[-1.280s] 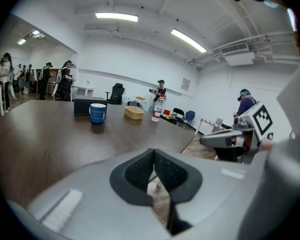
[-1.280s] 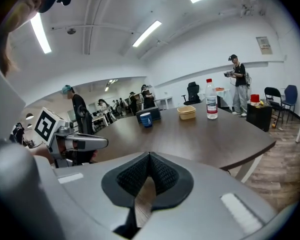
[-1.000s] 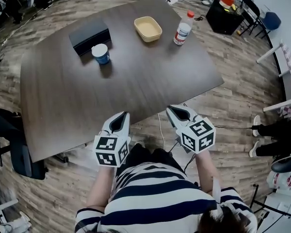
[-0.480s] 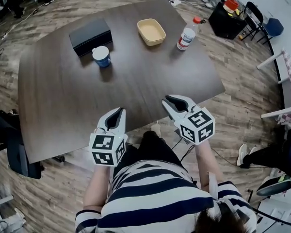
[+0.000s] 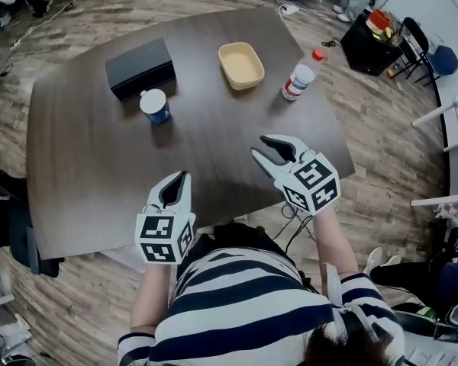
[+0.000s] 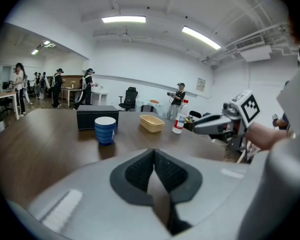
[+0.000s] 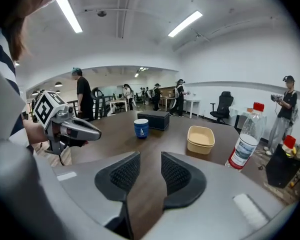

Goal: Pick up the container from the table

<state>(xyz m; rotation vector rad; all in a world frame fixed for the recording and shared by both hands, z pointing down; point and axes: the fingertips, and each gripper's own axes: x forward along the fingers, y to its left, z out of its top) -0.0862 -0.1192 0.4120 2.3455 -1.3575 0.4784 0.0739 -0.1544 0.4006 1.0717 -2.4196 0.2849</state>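
Both grippers hover over the near side of the table, well apart from the container.

In the head view, the dark table carries, from left to right, a black box, a blue cup just in front of it, the tan container lying open and empty towards the far edge, and a red-capped bottle near its right. The left gripper has its jaws clenched on nothing, and its own view shows the pads meeting. The right gripper has its jaws opening, with only bare tabletop in the gap. Only the gripper views show the standing people and ceiling lights. Only the head view shows the striped shirt and wood floor.
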